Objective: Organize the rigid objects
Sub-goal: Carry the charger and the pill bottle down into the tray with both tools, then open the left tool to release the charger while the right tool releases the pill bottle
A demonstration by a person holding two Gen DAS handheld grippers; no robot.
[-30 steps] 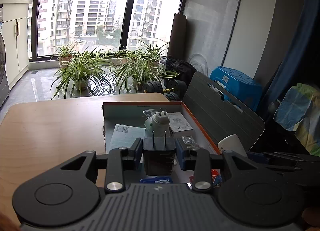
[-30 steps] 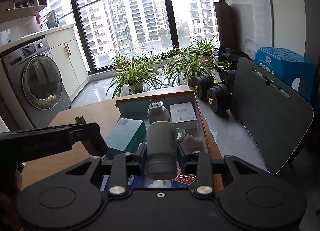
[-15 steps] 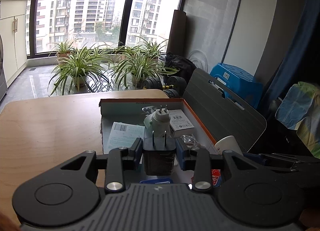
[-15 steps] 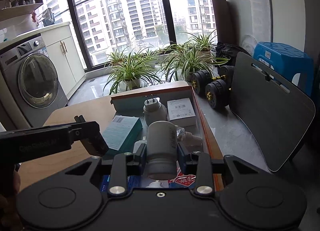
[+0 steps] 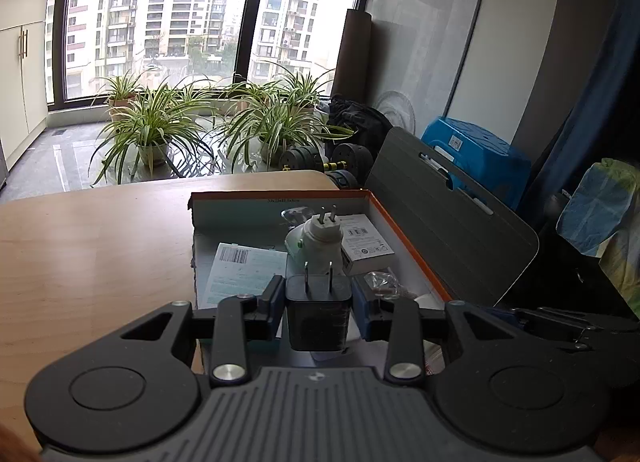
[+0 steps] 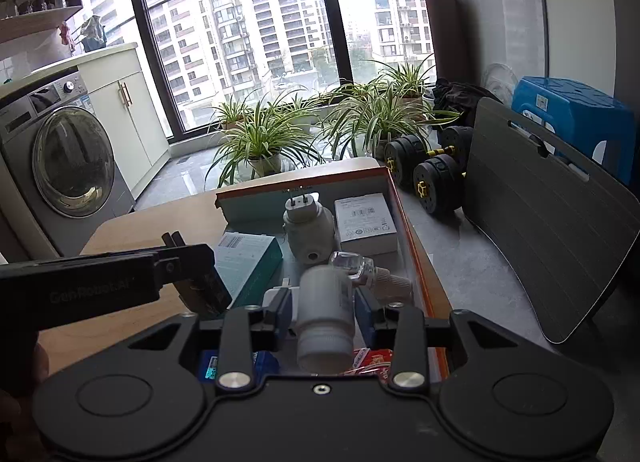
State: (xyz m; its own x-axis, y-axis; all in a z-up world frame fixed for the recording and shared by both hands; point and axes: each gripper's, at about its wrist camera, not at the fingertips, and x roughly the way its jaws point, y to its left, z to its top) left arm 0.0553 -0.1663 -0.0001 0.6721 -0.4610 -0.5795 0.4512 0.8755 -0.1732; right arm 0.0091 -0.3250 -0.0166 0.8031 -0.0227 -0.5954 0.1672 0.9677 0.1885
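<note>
Over the open box [image 5: 404, 238], in the left wrist view, a black charger [image 5: 318, 312] is pinched by the left hand-held gripper [image 5: 318, 302], prongs forward. In the right wrist view, the right hand-held gripper [image 6: 322, 312] has just been spreading around a white bottle [image 6: 325, 314] (apparently being released into the box); withdrawal seems called for next. Only this view shows the washing machine [image 6: 68, 165].

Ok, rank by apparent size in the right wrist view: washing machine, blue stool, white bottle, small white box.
1. washing machine
2. blue stool
3. white bottle, enlarged by nearness
4. small white box
</note>
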